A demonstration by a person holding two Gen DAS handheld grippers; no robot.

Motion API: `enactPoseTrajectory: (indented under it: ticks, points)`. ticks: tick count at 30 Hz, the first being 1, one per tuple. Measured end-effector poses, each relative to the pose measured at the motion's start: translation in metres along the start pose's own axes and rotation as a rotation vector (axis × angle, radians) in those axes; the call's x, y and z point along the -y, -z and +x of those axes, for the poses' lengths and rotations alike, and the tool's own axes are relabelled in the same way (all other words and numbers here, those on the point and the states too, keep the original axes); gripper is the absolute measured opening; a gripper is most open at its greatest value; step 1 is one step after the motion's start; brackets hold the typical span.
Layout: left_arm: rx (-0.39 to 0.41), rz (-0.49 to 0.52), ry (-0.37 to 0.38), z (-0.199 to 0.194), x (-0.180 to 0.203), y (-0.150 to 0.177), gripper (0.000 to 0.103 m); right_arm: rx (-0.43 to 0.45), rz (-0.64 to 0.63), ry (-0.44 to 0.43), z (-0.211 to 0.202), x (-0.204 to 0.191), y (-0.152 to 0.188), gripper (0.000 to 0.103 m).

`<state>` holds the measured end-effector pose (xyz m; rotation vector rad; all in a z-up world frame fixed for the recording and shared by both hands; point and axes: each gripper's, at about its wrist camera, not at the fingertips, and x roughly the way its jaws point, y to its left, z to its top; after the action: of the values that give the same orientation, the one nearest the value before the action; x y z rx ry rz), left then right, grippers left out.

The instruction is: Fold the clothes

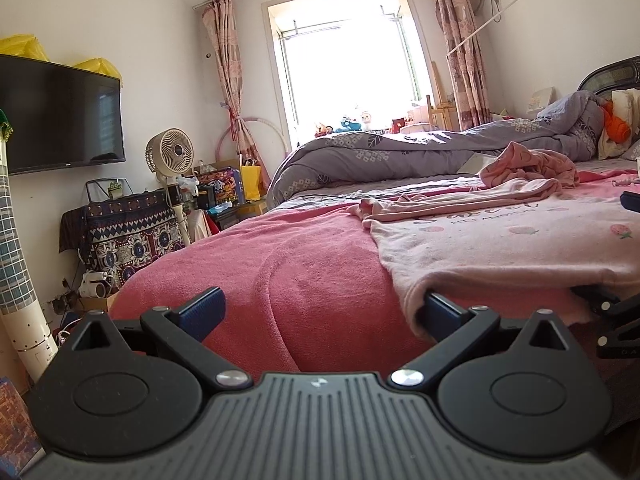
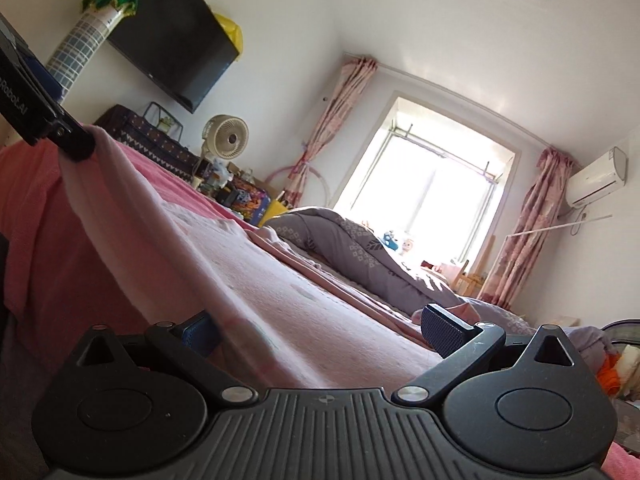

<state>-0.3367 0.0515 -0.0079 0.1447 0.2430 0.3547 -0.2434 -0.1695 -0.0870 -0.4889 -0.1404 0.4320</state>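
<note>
Your left gripper [image 1: 320, 312] sat low at the near edge of the bed, its jaws spread wide. The pale pink garment [image 1: 500, 240] lay flat on the coral blanket [image 1: 312, 264], printed side up, with its near hem hanging just over the bed edge. That hem's corner draped over your left gripper's right-hand finger [image 1: 440, 312], touching it, while the other finger [image 1: 202, 312] stood apart over bare blanket. Nothing was pinched between them.

Your right gripper [image 2: 320, 332] was tilted, and its jaws were also wide apart. Here the garment [image 2: 248, 264] ran between the two fingers: its edge fell across the left-hand finger [image 2: 198, 334] and partly hid it, and the right-hand finger [image 2: 444, 330] stood over the cloth's far side. The fingers had not closed on the fabric.

In the right wrist view, your left gripper [image 2: 76, 146] met the garment's far corner. A second pink garment [image 1: 532, 166] lay crumpled farther back, beside the grey quilt [image 1: 400, 152].
</note>
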Motion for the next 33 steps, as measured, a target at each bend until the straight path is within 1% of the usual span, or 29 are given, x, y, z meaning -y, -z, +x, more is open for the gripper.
enactPoseTrajectory:
  ticks: [4,8,9,11,12,13,15,19,20,23,24,25,26,27,28,29,30,31,33]
  points:
    - [-0.010,0.007,-0.011,0.000,0.000,0.001,0.103,-0.071,-0.061,0.122,-0.005,0.035,0.024,0.103]
    - [-0.041,0.020,-0.029,0.004,0.002,0.007,0.103,-0.214,-0.041,0.246,-0.012,0.086,0.054,0.103]
    - [-0.050,0.024,-0.033,0.005,0.002,0.009,0.103,-0.258,-0.020,0.288,-0.014,0.100,0.061,0.103]
    - [-0.069,0.035,-0.050,0.007,0.004,0.012,0.103,-0.338,0.077,0.360,-0.018,0.128,0.068,0.103]
    - [-0.077,0.038,-0.058,0.008,0.004,0.014,0.103,-0.359,0.154,0.380,-0.020,0.143,0.071,0.103]
    - [-0.086,0.042,-0.069,0.009,0.005,0.015,0.103,-0.370,0.204,0.394,-0.021,0.153,0.072,0.103]
    - [-0.099,0.044,-0.082,0.010,0.004,0.016,0.103,-0.400,0.268,0.400,-0.024,0.173,0.079,0.103]
    - [-0.115,0.047,-0.092,0.010,0.003,0.017,0.103,-0.424,0.150,0.323,-0.024,0.171,0.081,0.103]
    - [-0.123,0.047,-0.118,0.009,0.000,0.018,0.103,-0.429,0.120,0.304,-0.025,0.171,0.082,0.103]
    - [-0.162,0.012,-0.258,0.010,-0.019,0.019,0.103,-0.424,0.050,0.287,-0.029,0.168,0.079,0.103]
    - [-0.176,0.000,-0.305,0.010,-0.026,0.020,0.101,-0.422,0.056,0.271,-0.029,0.172,0.076,0.103]
    - [-0.182,-0.037,-0.325,0.009,-0.034,0.020,0.099,-0.421,0.063,0.255,-0.029,0.176,0.073,0.103]
    - [-0.171,-0.117,-0.295,0.005,-0.046,0.018,0.099,-0.420,0.070,0.239,-0.029,0.180,0.069,0.103]
    - [-0.147,-0.207,-0.250,0.000,-0.057,0.016,0.099,-0.418,0.077,0.223,-0.029,0.184,0.066,0.103]
    - [-0.119,-0.271,-0.197,-0.006,-0.063,0.014,0.099,-0.421,0.073,0.211,-0.028,0.187,0.063,0.103]
    - [-0.084,-0.300,-0.134,-0.012,-0.064,0.011,0.099,-0.425,0.069,0.199,-0.028,0.189,0.059,0.103]
    - [-0.055,-0.300,-0.072,-0.018,-0.062,0.009,0.099,-0.428,0.065,0.188,-0.027,0.191,0.056,0.103]
    - [-0.031,-0.262,-0.013,-0.024,-0.057,0.008,0.100,-0.431,0.060,0.176,-0.026,0.193,0.053,0.103]
    - [-0.013,-0.147,0.087,-0.029,-0.034,0.007,0.101,-0.440,0.075,0.157,-0.025,0.197,0.048,0.103]
